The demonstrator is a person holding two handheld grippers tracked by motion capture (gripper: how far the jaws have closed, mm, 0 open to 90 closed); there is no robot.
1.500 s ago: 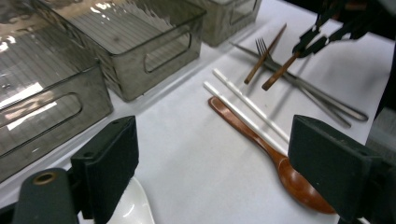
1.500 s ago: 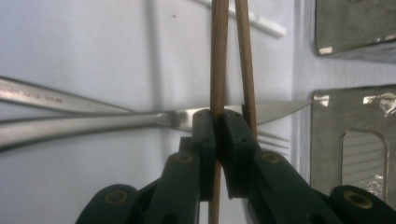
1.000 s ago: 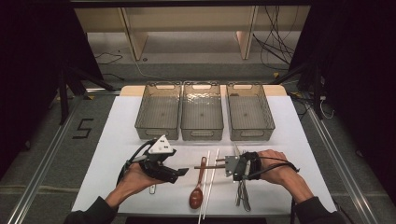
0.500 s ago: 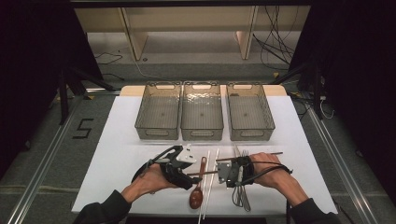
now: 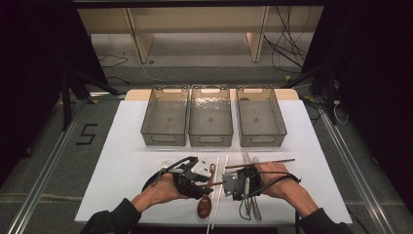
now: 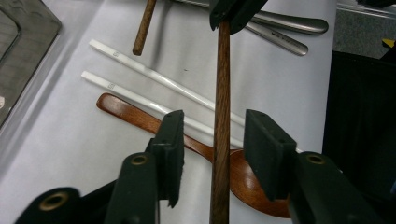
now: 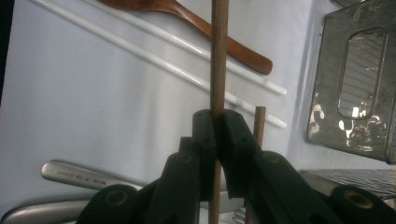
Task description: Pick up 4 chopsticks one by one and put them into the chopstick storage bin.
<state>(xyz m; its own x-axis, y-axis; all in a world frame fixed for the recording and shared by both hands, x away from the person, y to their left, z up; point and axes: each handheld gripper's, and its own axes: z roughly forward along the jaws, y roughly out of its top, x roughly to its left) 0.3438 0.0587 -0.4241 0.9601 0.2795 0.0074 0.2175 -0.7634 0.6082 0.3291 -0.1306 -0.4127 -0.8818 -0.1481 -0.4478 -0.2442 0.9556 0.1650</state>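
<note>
From the high view, the left gripper (image 5: 210, 181) and the right gripper (image 5: 225, 183) face each other near the front edge of the white table (image 5: 122, 170), with a dark wooden chopstick (image 5: 217, 184) bridging the short gap between them above a brown wooden spoon (image 5: 204, 204) and two white chopsticks (image 5: 217, 195); a second wooden chopstick (image 5: 268, 163) lies behind the right hand, and three clear bins (image 5: 210, 117) stand in a row farther back. In the left gripper view, the jaws stand apart on either side of the wooden chopstick (image 6: 221, 116), not touching it, while the spoon (image 6: 154, 125) and white chopsticks (image 6: 140, 84) lie on the table beneath. In the right gripper view, the jaws are clamped tight on the chopstick (image 7: 218, 56), held off the table, with metal cutlery (image 7: 79, 175) lying at lower left
</note>
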